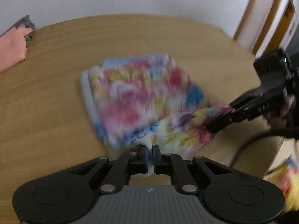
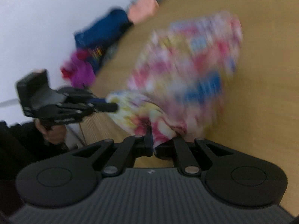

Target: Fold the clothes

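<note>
A floral garment in pink, blue and yellow lies blurred on the wooden table. Its near edge is lifted. My left gripper is shut on a white fold of that edge. At the right, my right gripper pinches another part of the same edge. In the right wrist view the floral garment spreads away over the table. There my right gripper is shut on a pink bunch of it. My left gripper holds the edge further left, with a person's hand behind it.
A pink cloth and a grey cloth lie at the table's far left by the white wall. A blue garment and a purple one are heaped along the wall. A wooden door frame stands at the right.
</note>
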Motion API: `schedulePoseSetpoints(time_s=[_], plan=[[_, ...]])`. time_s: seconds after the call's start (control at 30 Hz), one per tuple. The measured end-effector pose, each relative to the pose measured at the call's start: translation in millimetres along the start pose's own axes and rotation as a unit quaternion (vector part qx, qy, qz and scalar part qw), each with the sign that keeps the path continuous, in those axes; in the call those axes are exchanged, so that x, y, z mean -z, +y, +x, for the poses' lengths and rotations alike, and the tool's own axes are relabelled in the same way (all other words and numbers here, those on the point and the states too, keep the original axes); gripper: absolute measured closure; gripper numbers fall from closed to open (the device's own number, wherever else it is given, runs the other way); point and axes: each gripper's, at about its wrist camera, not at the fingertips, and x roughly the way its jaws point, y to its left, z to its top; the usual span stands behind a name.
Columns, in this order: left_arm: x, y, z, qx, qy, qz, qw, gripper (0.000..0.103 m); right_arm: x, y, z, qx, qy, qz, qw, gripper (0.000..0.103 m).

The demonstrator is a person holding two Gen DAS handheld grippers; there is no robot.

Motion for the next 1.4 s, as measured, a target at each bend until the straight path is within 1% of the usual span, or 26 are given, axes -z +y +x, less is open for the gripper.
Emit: schedulePoseSetpoints(time_s=[0.03,0.07,0.13,0.23,0.27,0.33,0.4,0.43,0.47,0.5,0.57,0.6,0.67,0.73,0.8,0.93,1.0,1.1,1.13,1.17,1.2,1.27,1.3,1.33,1.4], plan=[[10,-7,-3,-0.008,0.005,0.01,0.9999,0.094,7,3,-1,-0.004,-0.006,0.003,1.0,0.098],[16,-12,-5,-0.013,0.011,0.017,0.9997,0.094,9,6,-1,-0.001,-0.006,0.005,1.0,0.099],[19,-13,-8,-0.018,0.016,0.019,0.9995,0.093,6,13,2,0.008,-0.001,-0.007,1.0,0.097],[14,-2,-11,-0.009,0.021,-0.002,0.9997,0.09,-12,21,14,0.02,0.004,-0.014,1.0,0.096],[15,-1,-9,-0.007,0.023,-0.007,0.9997,0.088,-13,23,17,0.023,0.004,-0.014,1.0,0.096],[15,3,-6,-0.004,0.022,-0.016,0.9996,0.087,-10,26,19,0.026,0.003,-0.01,1.0,0.095],[8,9,-10,0.016,0.015,-0.029,0.9994,0.086,-5,31,20,0.027,0.0,-0.008,1.0,0.092],[8,10,-14,0.029,0.009,-0.035,0.9989,0.085,-3,31,19,0.025,-0.002,-0.008,1.0,0.087],[7,10,-16,0.039,0.002,-0.04,0.9984,0.08,-3,31,19,0.022,-0.003,-0.009,1.0,0.084],[5,9,-18,0.04,-0.003,-0.041,0.9984,0.073,-3,31,18,0.019,-0.004,-0.009,1.0,0.081],[-4,16,-23,0.034,-0.006,-0.035,0.9988,0.065,-4,32,20,0.014,-0.003,-0.01,1.0,0.078],[-7,21,-24,0.034,-0.004,-0.033,0.9989,0.063,-5,32,21,0.013,-0.003,-0.011,1.0,0.077],[-11,23,-10,0.046,0.009,-0.036,0.9983,0.063,-6,33,20,0.014,0.0,-0.018,1.0,0.077],[-10,31,2,0.077,0.025,-0.06,0.9949,0.063,-5,33,20,0.012,0.004,-0.021,1.0,0.077],[-6,37,8,0.095,0.027,-0.073,0.9924,0.063,-4,32,20,0.012,0.004,-0.021,1.0,0.079],[-13,44,12,0.101,0.013,-0.088,0.9909,0.06,-2,28,18,0.011,0.002,-0.014,1.0,0.08],[-14,47,11,0.098,0.009,-0.087,0.9913,0.06,-1,31,18,0.017,0.003,-0.023,1.0,0.08],[-10,50,8,0.093,0.002,-0.089,0.9916,0.056,1,38,19,0.03,0.005,-0.039,0.999,0.08],[-9,51,8,0.096,0.0,-0.09,0.9914,0.056,1,39,19,0.034,0.005,-0.043,0.999,0.08],[-8,50,9,0.102,0.0,-0.088,0.9909,0.053,1,40,19,0.037,0.005,-0.044,0.998,0.081],[-9,48,11,0.116,0.004,-0.084,0.9897,0.052,1,41,19,0.04,0.005,-0.043,0.998,0.081],[-11,40,14,0.143,0.017,-0.065,0.9875,0.054,0,42,20,0.045,0.004,-0.04,0.998,0.082],[-12,36,15,0.151,0.024,-0.053,0.9867,0.061,0,42,20,0.047,0.004,-0.039,0.998,0.082],[-10,33,14,0.15,0.029,-0.04,0.9875,0.064,0,43,20,0.05,0.004,-0.038,0.998,0.082],[-3,36,7,0.139,0.036,-0.027,0.9892,0.065,0,45,20,0.056,0.003,-0.038,0.998,0.082]])
